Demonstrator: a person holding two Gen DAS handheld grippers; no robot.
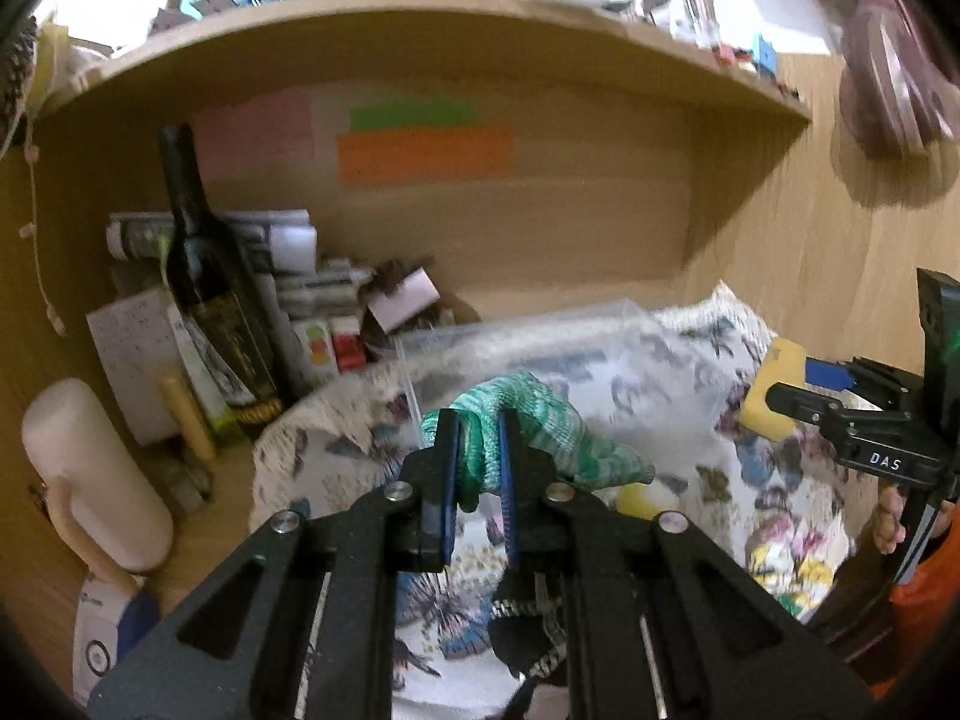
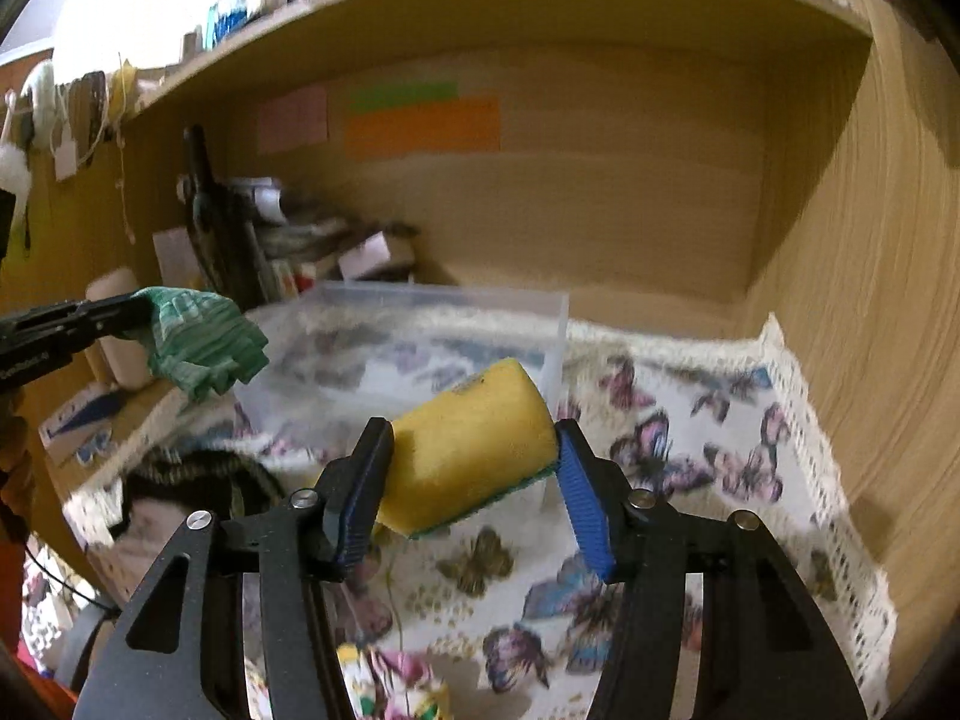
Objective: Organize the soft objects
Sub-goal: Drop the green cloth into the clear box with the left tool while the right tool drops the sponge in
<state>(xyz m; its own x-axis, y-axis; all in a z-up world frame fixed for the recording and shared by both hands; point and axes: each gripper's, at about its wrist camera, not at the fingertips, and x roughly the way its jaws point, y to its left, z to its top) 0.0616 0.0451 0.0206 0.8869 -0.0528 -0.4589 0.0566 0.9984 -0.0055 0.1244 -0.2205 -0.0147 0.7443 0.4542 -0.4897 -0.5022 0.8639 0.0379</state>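
My left gripper (image 1: 478,420) is shut on a green and white knitted cloth (image 1: 540,432) and holds it above the near left edge of a clear plastic box (image 1: 540,336). The cloth also shows at the left of the right wrist view (image 2: 198,336). My right gripper (image 2: 474,438) is shut on a yellow sponge (image 2: 474,456) with a green underside, bent between the pads, just in front of the clear box (image 2: 420,324). The sponge shows at the right of the left wrist view (image 1: 774,384). A dark knitted item (image 2: 198,474) lies on the cloth-covered surface.
A butterfly-print cloth (image 2: 690,438) covers the desk inside a wooden alcove. A dark wine bottle (image 1: 210,276), papers, small boxes and a white cylinder (image 1: 90,468) crowd the left side. A shelf (image 1: 420,24) with clutter hangs above. The wooden wall (image 2: 888,300) is at right.
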